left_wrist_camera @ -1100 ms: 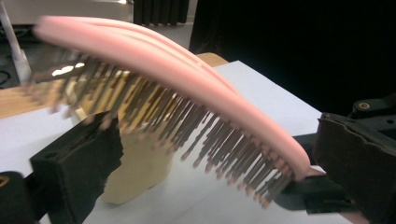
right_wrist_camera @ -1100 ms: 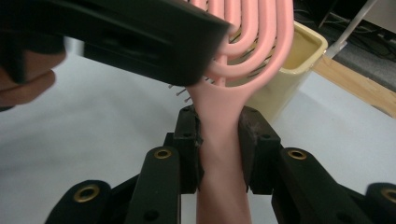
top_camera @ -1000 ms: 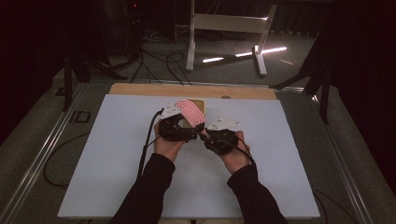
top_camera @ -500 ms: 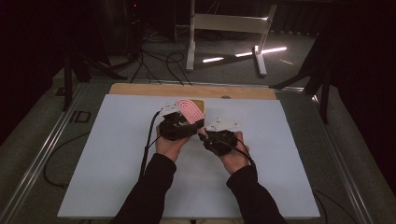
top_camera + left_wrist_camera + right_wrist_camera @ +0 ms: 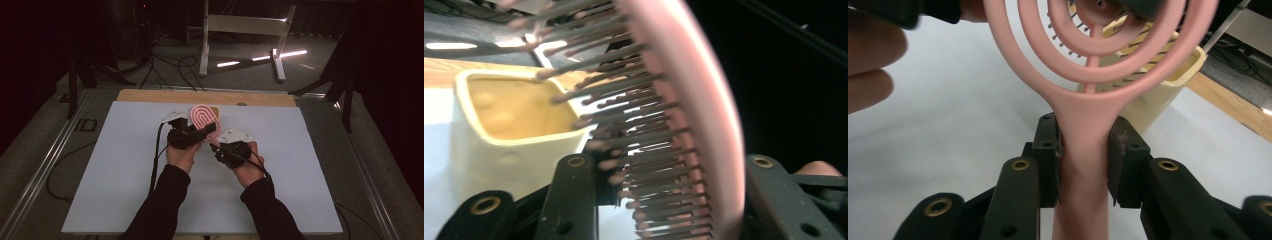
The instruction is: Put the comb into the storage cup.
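A pink hairbrush (image 5: 204, 117) with a looped open head is held over the white table between both grippers. My right gripper (image 5: 216, 145) is shut on its handle (image 5: 1083, 150), the jaws pressing both sides of the neck. My left gripper (image 5: 200, 131) is shut on the brush head, with the dark bristles (image 5: 624, 135) towards one jaw and the pink back (image 5: 709, 100) against the other. Just behind the brush head stands a cream square cup (image 5: 509, 110), open at the top (image 5: 1158, 95). A sliver of that cup (image 5: 215, 108) pokes out past the brush.
A white sheet (image 5: 110, 175) covers the table, with a wooden strip (image 5: 150, 96) along its far edge. Beyond the table are floor cables (image 5: 170, 65) and a white stand (image 5: 240, 25). Metal rails (image 5: 50, 160) run along the table's sides.
Both hands and the brush have shifted only slightly. Both grips are unchanged.
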{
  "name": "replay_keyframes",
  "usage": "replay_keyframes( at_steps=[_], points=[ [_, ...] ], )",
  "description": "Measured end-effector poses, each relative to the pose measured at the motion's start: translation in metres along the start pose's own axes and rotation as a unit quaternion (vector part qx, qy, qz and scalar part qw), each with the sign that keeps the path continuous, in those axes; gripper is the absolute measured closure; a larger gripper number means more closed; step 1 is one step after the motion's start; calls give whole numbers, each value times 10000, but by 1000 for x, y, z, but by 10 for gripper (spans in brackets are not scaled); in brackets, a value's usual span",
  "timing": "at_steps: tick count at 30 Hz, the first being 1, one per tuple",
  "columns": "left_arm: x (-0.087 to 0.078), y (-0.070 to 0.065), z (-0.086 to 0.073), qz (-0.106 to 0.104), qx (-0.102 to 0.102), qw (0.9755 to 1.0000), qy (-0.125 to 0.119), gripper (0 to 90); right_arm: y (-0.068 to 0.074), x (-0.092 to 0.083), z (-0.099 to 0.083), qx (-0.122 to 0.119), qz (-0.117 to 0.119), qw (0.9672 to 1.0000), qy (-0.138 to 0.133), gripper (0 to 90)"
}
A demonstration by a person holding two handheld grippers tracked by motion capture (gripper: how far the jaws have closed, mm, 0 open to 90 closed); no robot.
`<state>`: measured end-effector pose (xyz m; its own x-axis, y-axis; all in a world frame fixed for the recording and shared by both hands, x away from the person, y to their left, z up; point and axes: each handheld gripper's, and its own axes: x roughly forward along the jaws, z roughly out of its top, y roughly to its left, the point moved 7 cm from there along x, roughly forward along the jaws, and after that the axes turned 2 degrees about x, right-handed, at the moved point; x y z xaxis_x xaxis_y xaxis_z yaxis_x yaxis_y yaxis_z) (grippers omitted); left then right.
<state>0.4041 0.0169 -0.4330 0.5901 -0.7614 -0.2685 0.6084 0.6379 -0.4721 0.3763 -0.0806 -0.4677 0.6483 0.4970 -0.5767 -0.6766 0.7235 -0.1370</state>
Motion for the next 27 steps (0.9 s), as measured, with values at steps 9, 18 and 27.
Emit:
replay_keyframes(
  at_steps=[9,18,27],
  points=[
    [-2,-4,4,-137,-157,9998,-74,636,-1,-1,2,34,41,9999,-93,693],
    [-6,0,11,-168,-192,9995,-162,649,-1,-8,4,80,248,9992,-304,466],
    [-11,6,18,-50,-181,9994,-294,649,-9,-14,0,314,201,9986,-380,98]
  ],
)
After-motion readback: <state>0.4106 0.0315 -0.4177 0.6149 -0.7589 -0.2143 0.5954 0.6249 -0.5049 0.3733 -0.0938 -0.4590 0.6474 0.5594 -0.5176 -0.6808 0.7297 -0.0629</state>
